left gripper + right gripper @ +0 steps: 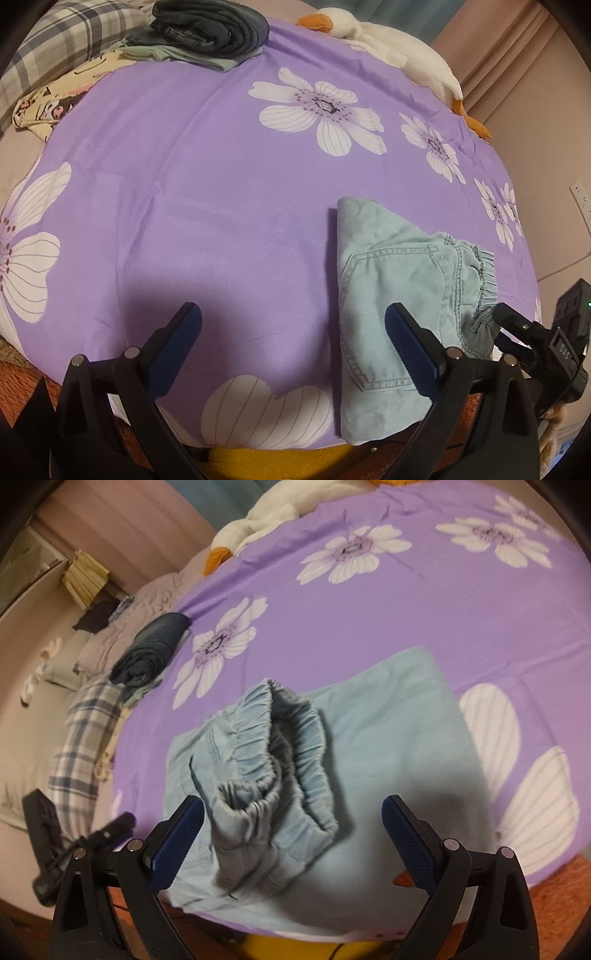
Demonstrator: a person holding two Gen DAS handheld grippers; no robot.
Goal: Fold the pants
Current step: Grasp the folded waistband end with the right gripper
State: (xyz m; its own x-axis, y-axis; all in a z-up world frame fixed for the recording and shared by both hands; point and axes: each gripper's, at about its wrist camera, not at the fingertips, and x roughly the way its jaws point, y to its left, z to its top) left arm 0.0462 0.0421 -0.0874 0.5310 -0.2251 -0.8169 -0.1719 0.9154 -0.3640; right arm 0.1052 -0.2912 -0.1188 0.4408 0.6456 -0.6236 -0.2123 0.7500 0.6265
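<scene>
I see both tools spread wide, gripping nothing. The left gripper [293,325] hovers over the purple bedspread [207,206], the light blue pants [391,280] folded beneath its right finger. My right gripper [293,818] hangs directly above their bunched elastic waistband [280,746].

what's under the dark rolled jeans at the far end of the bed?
The dark rolled jeans sit on a folded pale green garment, itself on the purple floral sheet. Whether anything else lies beneath is covered by the jeans.
</scene>
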